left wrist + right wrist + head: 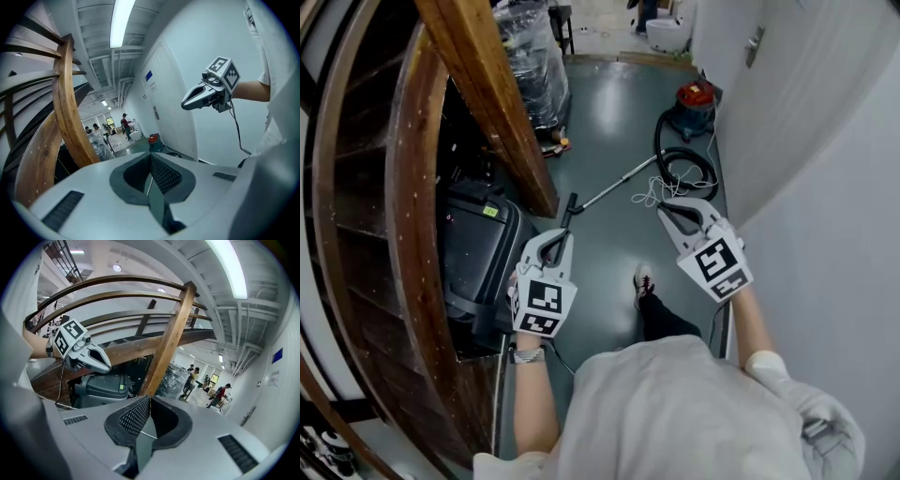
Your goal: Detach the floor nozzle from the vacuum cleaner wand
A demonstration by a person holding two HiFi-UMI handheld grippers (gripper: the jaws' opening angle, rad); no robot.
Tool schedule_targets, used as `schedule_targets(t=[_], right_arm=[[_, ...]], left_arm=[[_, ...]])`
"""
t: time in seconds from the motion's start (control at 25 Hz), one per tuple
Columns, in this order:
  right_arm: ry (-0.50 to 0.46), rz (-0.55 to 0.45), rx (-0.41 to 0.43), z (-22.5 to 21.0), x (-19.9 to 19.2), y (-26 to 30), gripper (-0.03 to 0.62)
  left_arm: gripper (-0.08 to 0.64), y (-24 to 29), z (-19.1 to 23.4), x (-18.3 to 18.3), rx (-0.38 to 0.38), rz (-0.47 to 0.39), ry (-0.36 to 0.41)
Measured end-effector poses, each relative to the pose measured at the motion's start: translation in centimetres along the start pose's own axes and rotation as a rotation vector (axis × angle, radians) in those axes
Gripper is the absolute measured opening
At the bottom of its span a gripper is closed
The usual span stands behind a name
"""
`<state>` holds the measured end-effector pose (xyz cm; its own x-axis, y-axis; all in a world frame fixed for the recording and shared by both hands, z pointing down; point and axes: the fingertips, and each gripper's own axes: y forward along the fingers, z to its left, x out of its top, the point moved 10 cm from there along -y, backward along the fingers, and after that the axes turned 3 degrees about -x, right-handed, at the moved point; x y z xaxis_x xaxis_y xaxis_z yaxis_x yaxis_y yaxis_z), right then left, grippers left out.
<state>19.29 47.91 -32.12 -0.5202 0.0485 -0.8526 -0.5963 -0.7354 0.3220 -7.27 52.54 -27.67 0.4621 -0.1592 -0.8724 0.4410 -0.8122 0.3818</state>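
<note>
The red vacuum cleaner stands far down the grey floor, its black hose looped beside it. A silver wand runs from the hose toward me and ends in the black floor nozzle. My left gripper is shut and empty, held in the air with its tip just short of the nozzle in the head view. To the right of the wand, my right gripper is also shut and empty. Each gripper shows in the other's view: right gripper, left gripper. The vacuum is small and distant there.
A slanted wooden stair post and curved rails rise on the left, with a black bin under them. White wall and door close the right side. A white cord lies by the hose. My shoe stands on the floor.
</note>
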Motion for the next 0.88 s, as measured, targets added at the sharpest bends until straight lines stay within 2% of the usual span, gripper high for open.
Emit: schedule_targets(t=[0.16, 0.36, 0.6, 0.88], right_arm=[[0.008, -0.04, 0.002, -3.3, -0.5, 3.4, 0.029], [-0.058, -0.068, -0.007, -8.1, -0.9, 8.2, 0.03], [-0.058, -0.036, 0.025, -13.6, -2.2, 13.6, 0.031], [-0.058, -0.017, 0.051, -17.6, -3.1, 18.7, 0.031]], left_arm=[[0.002, 3.3, 2.1, 0.2, 0.024, 0.008, -0.003], [0.002, 8.5, 5.6, 1.4, 0.045, 0.014, -0.02], [0.002, 14.3, 8.9, 3.0, 0.049, 0.029, -0.037], [0.002, 19.9, 11.7, 3.5, 0.039, 0.075, -0.067]])
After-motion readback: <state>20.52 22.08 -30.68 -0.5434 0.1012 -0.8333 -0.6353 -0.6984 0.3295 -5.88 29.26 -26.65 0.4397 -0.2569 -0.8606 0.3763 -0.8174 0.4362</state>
